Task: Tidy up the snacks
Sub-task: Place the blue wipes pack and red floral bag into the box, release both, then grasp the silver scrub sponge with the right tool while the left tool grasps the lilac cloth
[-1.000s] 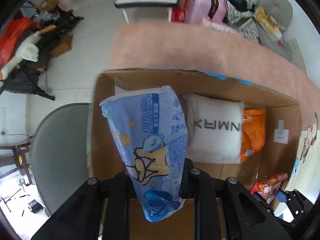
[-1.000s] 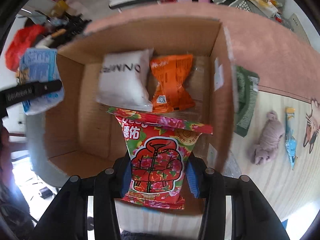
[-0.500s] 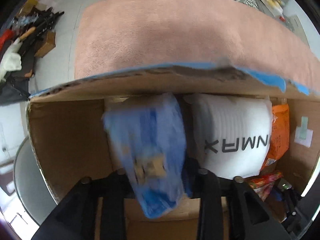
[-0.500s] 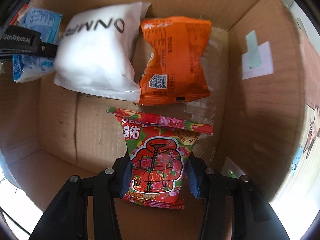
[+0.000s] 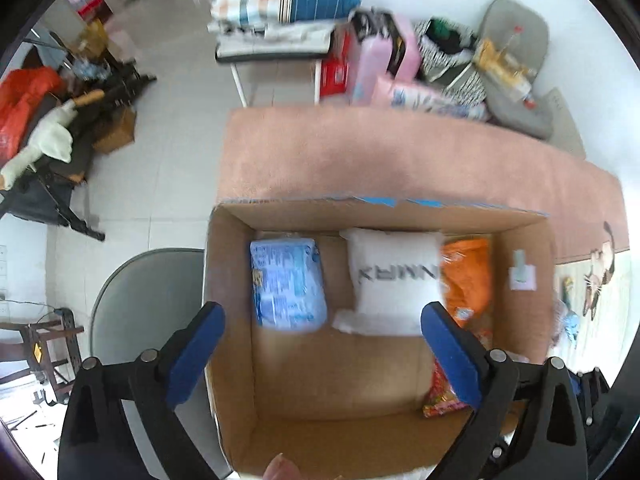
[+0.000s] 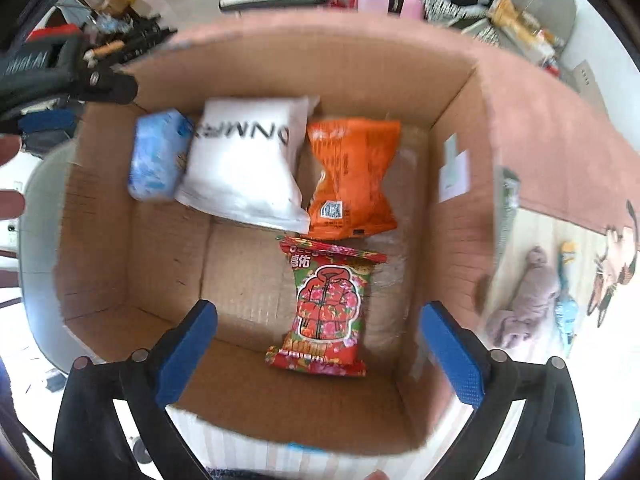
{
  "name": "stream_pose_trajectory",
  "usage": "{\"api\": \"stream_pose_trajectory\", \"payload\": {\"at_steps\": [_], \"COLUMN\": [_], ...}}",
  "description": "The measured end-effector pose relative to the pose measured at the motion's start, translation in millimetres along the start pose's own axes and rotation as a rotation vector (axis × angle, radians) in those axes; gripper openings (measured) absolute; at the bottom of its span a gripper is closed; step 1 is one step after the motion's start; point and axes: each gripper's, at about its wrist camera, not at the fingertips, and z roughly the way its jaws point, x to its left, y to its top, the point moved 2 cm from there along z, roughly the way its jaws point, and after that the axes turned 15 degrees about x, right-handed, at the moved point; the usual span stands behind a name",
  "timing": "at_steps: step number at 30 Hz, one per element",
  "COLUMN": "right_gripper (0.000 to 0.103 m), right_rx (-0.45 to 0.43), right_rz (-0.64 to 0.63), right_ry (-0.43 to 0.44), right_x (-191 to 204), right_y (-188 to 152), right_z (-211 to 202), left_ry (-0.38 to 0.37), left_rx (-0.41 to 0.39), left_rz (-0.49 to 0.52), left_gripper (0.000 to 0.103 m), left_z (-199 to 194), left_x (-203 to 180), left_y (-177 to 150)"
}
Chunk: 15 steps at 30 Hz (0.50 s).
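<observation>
An open cardboard box (image 5: 376, 210) (image 6: 92, 248) holds several snacks. A blue packet (image 5: 286, 284) (image 6: 158, 156) lies at its back left, beside a white bag (image 5: 394, 284) (image 6: 244, 160) and an orange bag (image 5: 468, 276) (image 6: 352, 176). A red flowered packet (image 6: 326, 304) (image 5: 440, 394) lies flat on the box floor in front of the orange bag. My left gripper (image 5: 320, 344) hangs open above the box with nothing in it. Above the box's near side my right gripper (image 6: 318, 344) is open and empty too.
A pink rug (image 5: 400, 160) lies behind the box. A grey chair seat (image 5: 144, 312) is at its left. On the striped floor at the right lie a mauve cloth (image 6: 524, 304) and a blue packet (image 6: 566, 312). Clutter and bags line the far wall.
Both grippers opened and let go of their packets. The blue packet now lies at the box's back left and the red one on its floor. Both grippers have risen above the box.
</observation>
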Motion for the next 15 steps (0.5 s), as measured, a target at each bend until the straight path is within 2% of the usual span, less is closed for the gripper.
{"api": "stream_pose_trajectory", "payload": {"at_steps": [3,7,10,13,15], "right_gripper": [0.103,0.103,0.103,0.103,0.103], "right_rx": [-0.061,-0.097,-0.117,-0.15,-0.174], "right_rz": [0.013,0.034,0.037,0.078,0.14], "right_ry": [0.028,0.085,0.128,0.163,0.178], "right_x": [-2,-13,-27,-55,-88], "right_y": [-17,-39,-53,-70,-79], "right_z": [-18,-33,-40,-58,-60], "left_ry": [-0.005,-0.002,0.007,0.072,0.152], "left_rx": [-0.057,-0.097,-0.127,-0.166,-0.191], "left_rz": [-0.016,-0.04,-0.047,0.003,0.088], "left_gripper": [0.102,0.102,0.102,0.102,0.102], "left_z": [-16,-24,-35,-51,-58], "left_x": [-12,-31,-47,-81,-119], "left_y": [-31,-70,-82,-89,-81]}}
